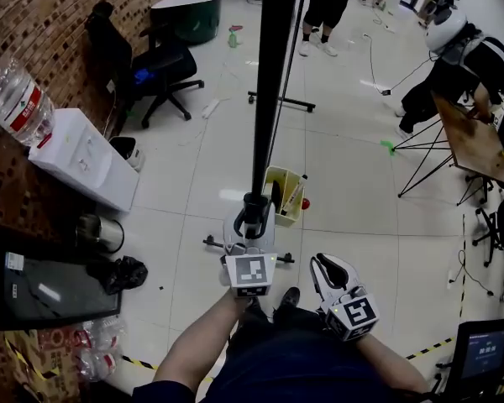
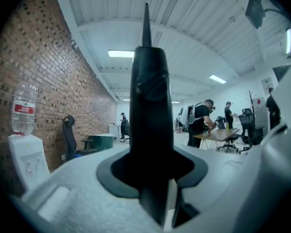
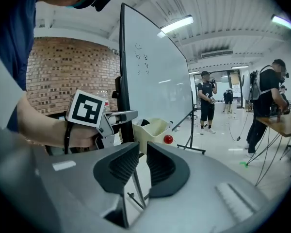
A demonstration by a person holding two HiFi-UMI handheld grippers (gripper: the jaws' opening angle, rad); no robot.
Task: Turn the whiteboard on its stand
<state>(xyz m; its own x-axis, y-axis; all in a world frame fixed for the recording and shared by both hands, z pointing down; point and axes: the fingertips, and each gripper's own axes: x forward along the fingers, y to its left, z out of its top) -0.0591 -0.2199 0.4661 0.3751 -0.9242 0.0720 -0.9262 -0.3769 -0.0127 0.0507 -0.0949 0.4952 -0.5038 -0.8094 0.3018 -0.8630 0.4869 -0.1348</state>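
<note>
Glossy whiteboard point(image 3: 155, 76), rough brick wall point(image 3: 63, 67)

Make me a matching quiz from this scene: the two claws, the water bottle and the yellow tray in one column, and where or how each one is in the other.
1. left claw
2. right claw
3. clear plastic water bottle with a red label
4. pale yellow plastic tray

A. on top of the white water dispenser
B. clamped on the whiteboard's black edge
C. jaws slightly apart, nothing between them
D. beside the whiteboard, with a marker inside

Pairs: 1-B, 2-C, 3-A, 4-D
</note>
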